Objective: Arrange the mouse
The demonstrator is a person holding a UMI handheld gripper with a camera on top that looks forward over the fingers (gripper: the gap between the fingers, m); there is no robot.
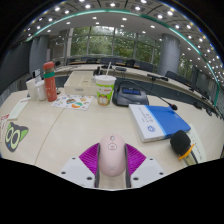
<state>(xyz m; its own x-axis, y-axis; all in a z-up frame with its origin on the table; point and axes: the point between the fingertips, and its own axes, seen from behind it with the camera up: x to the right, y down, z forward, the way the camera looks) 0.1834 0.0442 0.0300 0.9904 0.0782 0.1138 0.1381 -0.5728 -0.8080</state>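
1. Gripper view: we saw the pink mouse (112,153) at the bottom centre of the frame, on the table (70,125).
2. Our gripper (112,163) stood open, fingers flanking it.
3. We judged it light, rigid, slippery; grip the flat sides.

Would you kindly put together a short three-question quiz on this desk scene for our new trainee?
1. True or false: the pink mouse lies between the fingers of the gripper.
2. Which lies just right of the mouse? A) blue book B) orange bottle C) white cup
3. Fill in: on the table, the dark object lies to the ____ of the blue book.

Key: 1 true; 2 A; 3 right.
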